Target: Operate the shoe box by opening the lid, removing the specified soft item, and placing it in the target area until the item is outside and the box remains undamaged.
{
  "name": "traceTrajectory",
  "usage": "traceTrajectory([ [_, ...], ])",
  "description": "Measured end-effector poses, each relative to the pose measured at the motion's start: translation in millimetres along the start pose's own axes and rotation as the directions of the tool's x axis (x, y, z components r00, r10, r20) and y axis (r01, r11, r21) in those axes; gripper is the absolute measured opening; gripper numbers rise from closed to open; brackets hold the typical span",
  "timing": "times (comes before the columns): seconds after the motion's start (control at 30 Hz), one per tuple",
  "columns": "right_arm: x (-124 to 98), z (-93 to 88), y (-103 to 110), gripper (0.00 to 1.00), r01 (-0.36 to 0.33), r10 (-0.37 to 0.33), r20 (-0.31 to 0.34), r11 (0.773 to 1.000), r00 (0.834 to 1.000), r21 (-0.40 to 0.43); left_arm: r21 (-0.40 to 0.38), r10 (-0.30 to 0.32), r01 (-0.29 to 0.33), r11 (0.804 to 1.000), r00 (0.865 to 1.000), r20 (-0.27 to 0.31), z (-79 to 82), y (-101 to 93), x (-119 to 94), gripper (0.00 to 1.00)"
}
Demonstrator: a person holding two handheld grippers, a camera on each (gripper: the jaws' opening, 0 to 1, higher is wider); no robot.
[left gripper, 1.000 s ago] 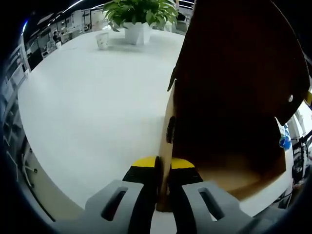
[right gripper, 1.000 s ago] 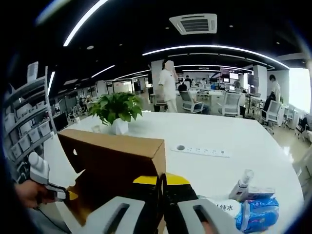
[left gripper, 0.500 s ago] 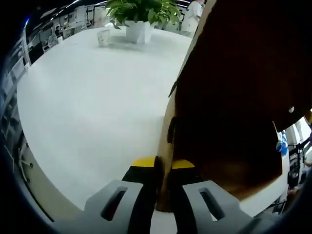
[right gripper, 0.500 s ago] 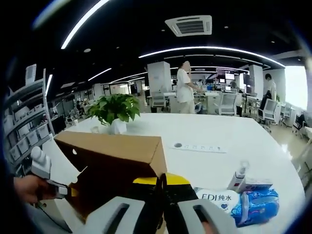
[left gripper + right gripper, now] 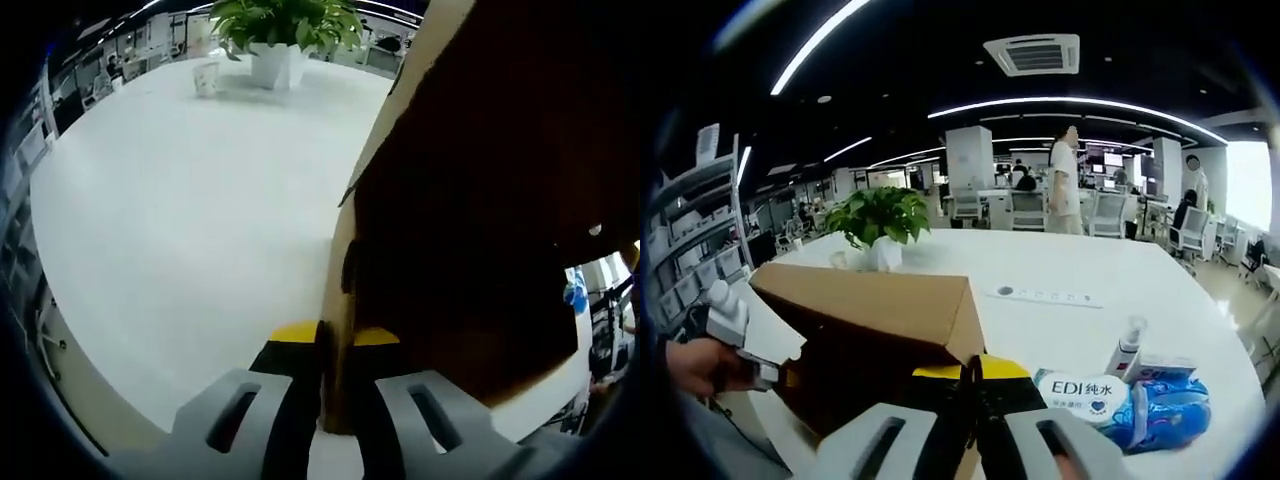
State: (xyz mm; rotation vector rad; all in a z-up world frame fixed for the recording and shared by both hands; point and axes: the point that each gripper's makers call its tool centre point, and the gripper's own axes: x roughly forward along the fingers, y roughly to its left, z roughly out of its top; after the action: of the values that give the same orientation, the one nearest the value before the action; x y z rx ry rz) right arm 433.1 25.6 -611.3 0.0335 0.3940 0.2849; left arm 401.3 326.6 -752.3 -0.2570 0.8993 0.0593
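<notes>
Box lid (image 5: 480,200) edge clamped between left gripper (image 5: 335,400) and right gripper (image 5: 975,420) jaws.

Both tongs (image 5: 335,400) (image 5: 973,425) have grey slotted jaws (black inner faces) with yellow tips.

The left gripper view sits low and close against the box (image 5: 480,200), looking along its side across the table (image 5: 180,220) toward a plant (image 5: 285,30). The right gripper view faces the office from the box's (image 5: 870,310) other end (same plant (image 5: 878,225) shared).
</notes>
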Motion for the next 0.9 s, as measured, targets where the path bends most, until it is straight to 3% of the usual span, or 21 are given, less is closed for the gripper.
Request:
traceTrajectory([
  [0.23, -7.1, -18.0, 2.4, 0.00, 0.004, -0.005, -0.015, 1.000, 1.000, -0.014, 0.013, -0.042, 0.042, 0.999, 0.999, -0.010, 1.4, -0.4, 1.0, 0.07],
  [0.63, -7.6, -21.7, 3.8, 0.00, 0.002, -0.002, -0.004, 0.999, 1.000, -0.033, 0.052, -0.092, 0.093, 0.994, 0.996, -0.017, 2.7, -1.9, 1.2, 0.09],
  [0.9, -10.6, -34.3, 6.4, 0.00, -0.004, 0.004, -0.019, 1.000, 1.000, -0.021, 0.047, -0.122, 0.122, 0.991, 0.992, -0.018, 4.1, -0.6, 0.5, 0.10],
])
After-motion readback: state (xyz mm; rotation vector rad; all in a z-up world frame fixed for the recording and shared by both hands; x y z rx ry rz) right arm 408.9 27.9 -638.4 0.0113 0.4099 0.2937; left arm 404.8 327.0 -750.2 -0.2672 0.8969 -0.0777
